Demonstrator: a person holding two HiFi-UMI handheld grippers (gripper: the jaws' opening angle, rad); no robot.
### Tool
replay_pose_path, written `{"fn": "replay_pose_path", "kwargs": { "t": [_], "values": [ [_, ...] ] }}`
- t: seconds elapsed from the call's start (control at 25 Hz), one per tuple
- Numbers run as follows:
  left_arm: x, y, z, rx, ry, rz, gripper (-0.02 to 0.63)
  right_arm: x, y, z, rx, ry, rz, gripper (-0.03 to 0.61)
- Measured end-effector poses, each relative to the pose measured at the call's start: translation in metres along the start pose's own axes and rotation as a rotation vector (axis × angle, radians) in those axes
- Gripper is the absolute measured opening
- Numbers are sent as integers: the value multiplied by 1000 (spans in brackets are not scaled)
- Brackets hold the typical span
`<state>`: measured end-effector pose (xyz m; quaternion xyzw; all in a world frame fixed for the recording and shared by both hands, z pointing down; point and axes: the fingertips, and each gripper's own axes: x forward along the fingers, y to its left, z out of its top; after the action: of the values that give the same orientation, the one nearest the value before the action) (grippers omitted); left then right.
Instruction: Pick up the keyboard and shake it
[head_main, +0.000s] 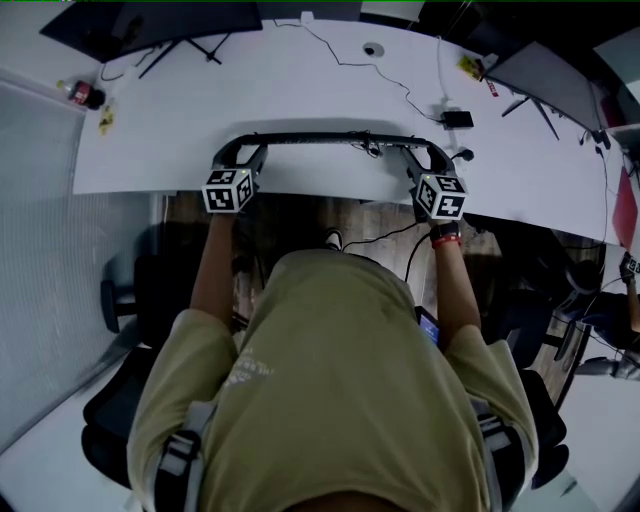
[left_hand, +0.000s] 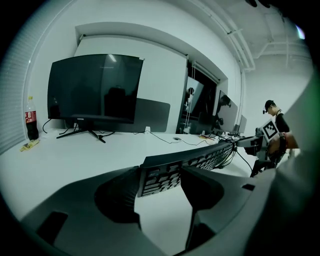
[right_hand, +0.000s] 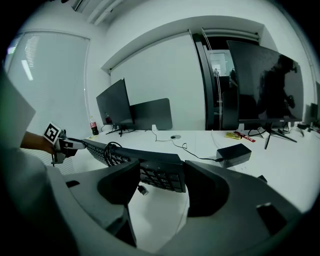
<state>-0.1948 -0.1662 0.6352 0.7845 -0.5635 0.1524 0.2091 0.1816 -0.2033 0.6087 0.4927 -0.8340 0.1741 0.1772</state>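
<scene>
A long black keyboard (head_main: 330, 138) hangs above the white desk (head_main: 300, 80), turned on its edge and held at both ends. My left gripper (head_main: 236, 158) is shut on its left end; in the left gripper view the keyboard (left_hand: 200, 161) runs away from between the jaws of the left gripper (left_hand: 160, 180). My right gripper (head_main: 428, 160) is shut on its right end, and the right gripper view shows the keyboard (right_hand: 150, 167) pinched in the right gripper (right_hand: 161, 177). A coiled cable (right_hand: 112, 150) rides on the keyboard, and its plug (right_hand: 142, 189) dangles below.
A large monitor (left_hand: 95, 90) and a cola bottle (head_main: 82, 94) stand at the desk's far left. A black power adapter (head_main: 457, 118) with its cord lies at the right, near a second monitor (right_hand: 265, 85). The person sits in a chair at the desk's near edge.
</scene>
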Motion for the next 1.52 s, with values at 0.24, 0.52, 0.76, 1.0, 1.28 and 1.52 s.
{"fn": "replay_pose_path", "kwargs": {
  "t": [0.24, 0.52, 0.76, 1.0, 1.28, 1.52],
  "values": [
    [-6, -4, -10, 23, 61, -32, 270, -8, 5, -9, -32, 48, 24, 282],
    [-10, -6, -17, 48, 119, -53, 270, -12, 10, -16, -56, 87, 27, 282],
    [-13, -9, -25, 75, 147, -60, 270, -17, 13, -24, -82, 127, 40, 284],
    [-6, -6, -20, 87, 155, -44, 270, -13, 12, -22, -108, 133, -15, 284],
    [-10, -9, -31, 138, 179, -35, 270, -17, 15, -34, -150, 165, -39, 284],
    [-12, -9, -37, 158, 188, -22, 270, -18, 19, -37, -155, 166, -43, 284]
  ]
}}
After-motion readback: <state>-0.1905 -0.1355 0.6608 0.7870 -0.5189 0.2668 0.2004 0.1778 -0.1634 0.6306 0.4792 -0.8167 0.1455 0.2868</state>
